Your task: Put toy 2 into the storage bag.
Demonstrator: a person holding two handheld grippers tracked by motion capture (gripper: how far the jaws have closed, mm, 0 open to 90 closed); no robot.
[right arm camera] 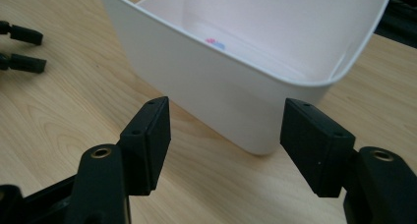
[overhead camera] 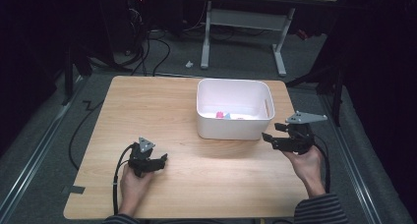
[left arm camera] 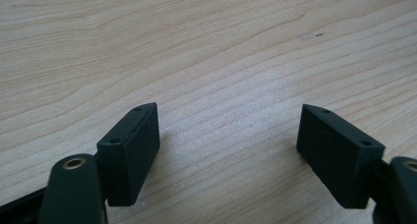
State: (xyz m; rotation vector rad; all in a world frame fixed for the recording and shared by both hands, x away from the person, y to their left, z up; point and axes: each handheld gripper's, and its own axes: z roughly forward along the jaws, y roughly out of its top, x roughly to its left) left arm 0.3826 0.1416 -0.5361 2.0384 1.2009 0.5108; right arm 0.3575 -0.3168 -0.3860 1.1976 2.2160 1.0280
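1. Resting on the light wooden table (overhead camera: 147,106), your left gripper (overhead camera: 160,161) keeps its jaws spread wide over bare wood, holding nothing, clear of the work.
2. Your right gripper (overhead camera: 268,136) sits just beside the near right corner of the white rectangular plastic bin (overhead camera: 211,128); its jaws stand apart and empty.
3. Small pink and blue items (overhead camera: 222,115) lie inside the bin, likely the things sorted.
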